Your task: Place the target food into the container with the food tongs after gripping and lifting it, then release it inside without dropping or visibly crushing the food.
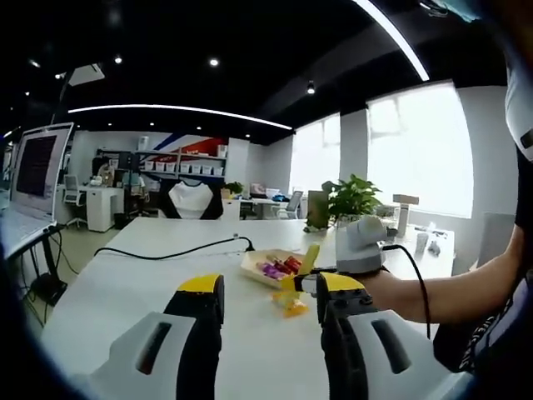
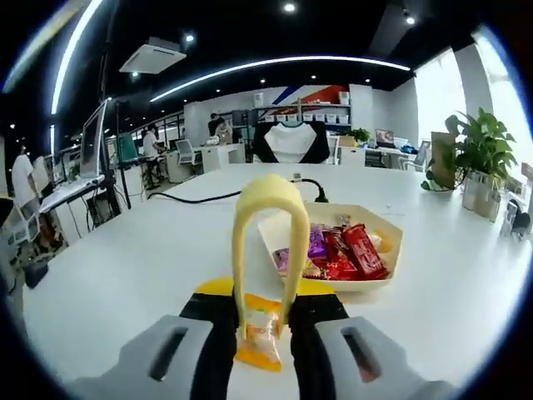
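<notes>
My right gripper (image 2: 265,310) is shut on yellow food tongs (image 2: 266,200), whose looped end rises toward the camera. The tongs' tips pinch a small orange snack packet (image 2: 260,340) just above the white table. Beyond it sits a cream paper tray (image 2: 391,242) holding red and purple wrapped sweets (image 2: 337,250). In the left gripper view the right gripper (image 1: 301,282) comes in from the right with the tongs (image 1: 310,257) and the packet (image 1: 292,307), on the near side of the tray (image 1: 252,265). My left gripper (image 1: 269,287) stands open, nothing between its jaws.
A black cable (image 2: 216,197) runs across the table (image 1: 125,283) behind the tray. Potted plants (image 2: 479,150) stand at the right edge. A monitor (image 1: 42,167) is at the far left. A person's arm (image 1: 450,292) reaches in from the right.
</notes>
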`<action>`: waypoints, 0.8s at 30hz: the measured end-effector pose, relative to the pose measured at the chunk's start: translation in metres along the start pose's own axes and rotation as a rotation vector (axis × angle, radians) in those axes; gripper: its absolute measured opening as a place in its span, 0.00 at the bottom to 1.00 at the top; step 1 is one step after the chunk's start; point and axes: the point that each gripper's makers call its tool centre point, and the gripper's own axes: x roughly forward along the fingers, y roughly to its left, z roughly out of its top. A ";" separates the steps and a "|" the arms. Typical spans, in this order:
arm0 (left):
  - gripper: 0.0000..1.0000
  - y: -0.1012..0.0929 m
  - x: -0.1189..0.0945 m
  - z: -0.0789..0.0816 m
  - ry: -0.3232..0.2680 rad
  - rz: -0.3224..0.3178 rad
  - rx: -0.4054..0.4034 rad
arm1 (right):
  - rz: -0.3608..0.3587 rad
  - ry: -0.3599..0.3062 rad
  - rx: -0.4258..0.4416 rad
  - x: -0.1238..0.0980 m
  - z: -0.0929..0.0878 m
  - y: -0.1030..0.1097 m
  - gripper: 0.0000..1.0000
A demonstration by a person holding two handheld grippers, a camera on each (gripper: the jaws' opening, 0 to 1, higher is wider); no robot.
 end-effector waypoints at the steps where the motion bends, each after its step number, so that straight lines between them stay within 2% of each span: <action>1: 0.47 0.000 -0.001 0.000 0.001 0.002 -0.001 | 0.010 -0.001 0.014 -0.001 0.000 -0.002 0.18; 9: 0.47 -0.001 -0.001 -0.003 0.017 0.001 0.007 | 0.034 -0.019 0.059 -0.008 0.001 -0.011 0.18; 15: 0.47 -0.004 0.003 -0.001 0.019 -0.006 0.023 | 0.044 -0.030 0.015 -0.015 0.007 -0.007 0.18; 18: 0.47 -0.006 0.003 0.000 0.017 -0.008 0.027 | 0.044 -0.063 0.050 -0.022 0.017 -0.008 0.19; 21: 0.50 -0.006 0.004 -0.001 0.021 0.004 0.030 | 0.024 -0.029 -0.026 -0.024 0.017 -0.012 0.19; 22: 0.50 -0.007 0.005 -0.001 0.020 0.004 0.033 | 0.028 -0.080 -0.006 -0.027 0.028 -0.013 0.19; 24: 0.48 -0.008 0.005 -0.002 0.020 -0.002 0.028 | 0.034 -0.072 0.008 -0.029 0.031 -0.016 0.19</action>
